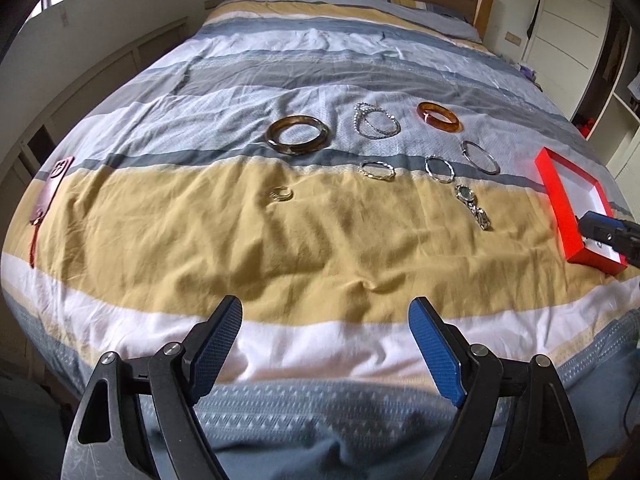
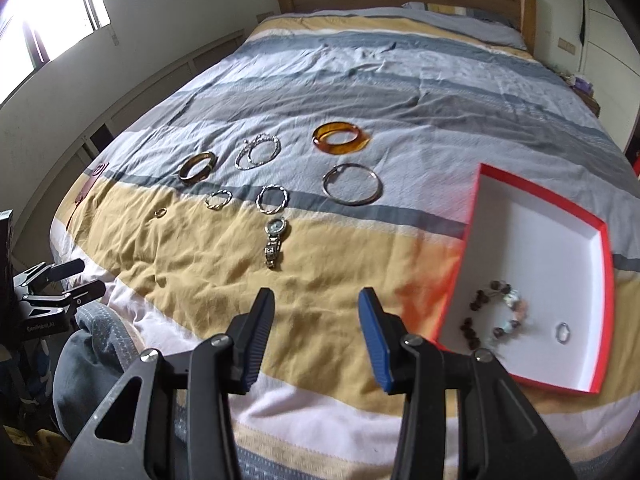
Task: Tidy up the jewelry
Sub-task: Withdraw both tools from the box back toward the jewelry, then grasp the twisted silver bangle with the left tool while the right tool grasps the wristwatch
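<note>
Both grippers are hovering spread and empty; the right gripper (image 2: 316,300) is nearer the silver metal-link wristwatch (image 2: 274,240), lying lengthwise straight ahead of it.

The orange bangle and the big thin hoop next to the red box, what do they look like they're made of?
The orange bangle looks like glossy translucent resin or glass, possibly amber: light glows through its thick band. The thin hoop looks like polished silver-toned metal, a slim wire with bright glints. Neither material is certain from looks alone.
</note>
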{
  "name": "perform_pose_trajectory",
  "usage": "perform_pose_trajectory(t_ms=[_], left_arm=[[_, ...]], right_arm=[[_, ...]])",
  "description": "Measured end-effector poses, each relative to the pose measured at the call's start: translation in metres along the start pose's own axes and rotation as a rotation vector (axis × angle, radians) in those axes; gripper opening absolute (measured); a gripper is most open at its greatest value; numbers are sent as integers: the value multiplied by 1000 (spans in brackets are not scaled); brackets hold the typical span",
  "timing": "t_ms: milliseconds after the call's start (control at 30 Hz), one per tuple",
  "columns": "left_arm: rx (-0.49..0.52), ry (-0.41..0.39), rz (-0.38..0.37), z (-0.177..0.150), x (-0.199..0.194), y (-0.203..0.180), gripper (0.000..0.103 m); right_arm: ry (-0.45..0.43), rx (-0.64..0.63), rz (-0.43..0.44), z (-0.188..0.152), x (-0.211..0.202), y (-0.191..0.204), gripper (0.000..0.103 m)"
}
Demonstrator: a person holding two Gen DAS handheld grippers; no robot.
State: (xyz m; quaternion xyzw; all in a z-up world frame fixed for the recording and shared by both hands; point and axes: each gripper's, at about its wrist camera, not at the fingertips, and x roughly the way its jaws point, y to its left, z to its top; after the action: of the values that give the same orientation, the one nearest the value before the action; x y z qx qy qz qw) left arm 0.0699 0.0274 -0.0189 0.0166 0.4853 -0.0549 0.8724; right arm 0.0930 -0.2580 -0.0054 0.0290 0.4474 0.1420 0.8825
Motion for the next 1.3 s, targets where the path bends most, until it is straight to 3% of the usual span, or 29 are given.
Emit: perform_pose_trajectory(t_ms=[433,833,1033,1167,1300], left_arm=[[47,-4,-52,68,71,-16,84],[112,61,-84,110,143,-36,84],[107,74,-99,114,158,-38,79],[112,66,-106,114,160,-39,70],[108,59,-120,114,160,-40,59]], right_arm=[[66,-54,102,30,79,25,42],[90,-83,113,40,124,27,42],[81,-107,104,44,136,31,41],[63,-100,108,43,139,31,41],[53,-84,114,41,139,29,28]])
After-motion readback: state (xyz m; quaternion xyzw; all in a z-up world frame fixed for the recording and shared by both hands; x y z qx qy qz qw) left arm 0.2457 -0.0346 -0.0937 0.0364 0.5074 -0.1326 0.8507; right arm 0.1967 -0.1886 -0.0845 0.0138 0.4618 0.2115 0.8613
